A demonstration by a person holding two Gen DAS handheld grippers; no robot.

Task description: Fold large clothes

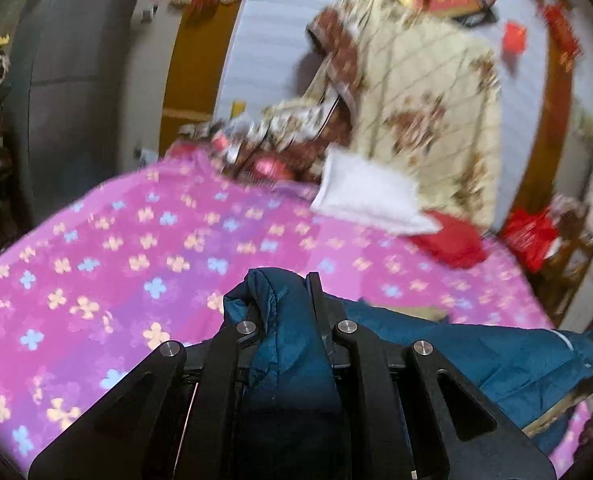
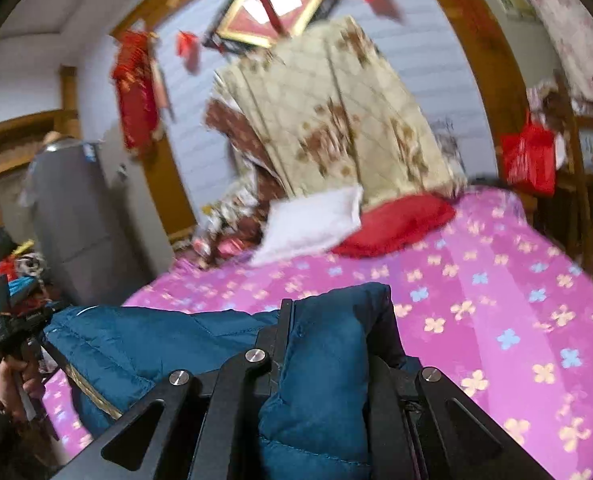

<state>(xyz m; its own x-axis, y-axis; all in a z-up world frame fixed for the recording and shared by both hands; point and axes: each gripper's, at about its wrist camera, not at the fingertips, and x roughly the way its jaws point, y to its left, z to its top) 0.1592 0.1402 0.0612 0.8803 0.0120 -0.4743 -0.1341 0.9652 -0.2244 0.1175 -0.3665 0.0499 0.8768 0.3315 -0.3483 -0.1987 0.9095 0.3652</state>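
Room: bedroom with pale striped wall, wooden arch trim and red hangings; both views were smeared by motion blur.
Bed: pink cover printed with small blue and cream flowers, filling the middle of both views.
Head of bed: cream floral quilt stood piled up against the wall, with a white pillow and a red cushion lying just in front of it.
Jacket: teal padded jacket was stretched between the two tools, above the near edge of the bed.
Left tool: jaws closed tight on a bunched fold of the jacket, fabric bulging up between the fingers.
Right tool: likewise clamped on a thick fold of the jacket, no gap showing.
Person: a hand gripped the left tool's handle at the far left of the right wrist view.
Side: red bag hung by wooden shelving to the right.
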